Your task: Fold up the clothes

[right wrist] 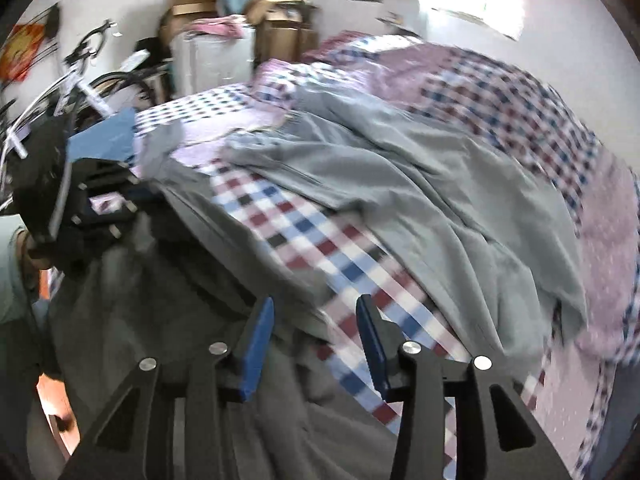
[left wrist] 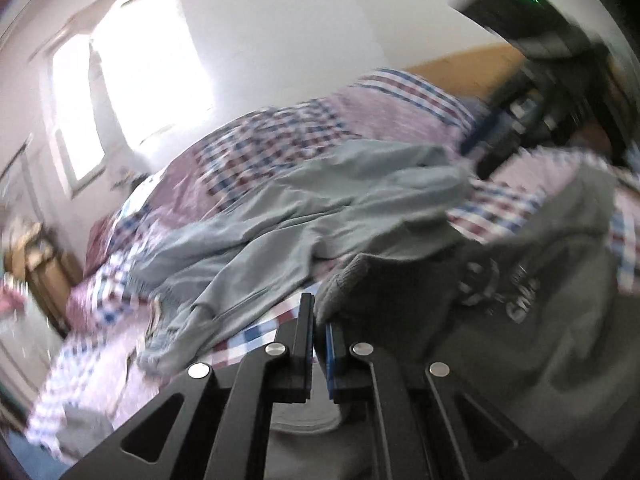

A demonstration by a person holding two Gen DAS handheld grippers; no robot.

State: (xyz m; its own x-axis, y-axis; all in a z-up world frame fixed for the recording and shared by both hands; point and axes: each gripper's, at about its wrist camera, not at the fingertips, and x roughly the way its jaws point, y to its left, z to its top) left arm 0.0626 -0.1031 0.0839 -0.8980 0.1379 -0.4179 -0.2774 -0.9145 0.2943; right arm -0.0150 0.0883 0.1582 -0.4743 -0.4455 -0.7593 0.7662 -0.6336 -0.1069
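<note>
Holding: left gripper (left wrist: 319, 322) is pinched tight on an edge of the dark grey sweatshirt (left wrist: 552, 344), lifted off the bed (right wrist: 320, 240).
Right gripper (right wrist: 316, 322): fingers spread apart, nothing between them, hovering over that sweatshirt's near side.
Where stuff is: sweatshirt drapes off the bed's near edge; the light grey hoodie (right wrist: 420, 192) sprawls crumpled further in on the bed, toward the window (left wrist: 140, 52).
Doing it well, my guess: keep the pinched edge taut, and have the free gripper bite one layer only.
Blur: lots, so the seams are hard to read.
</note>
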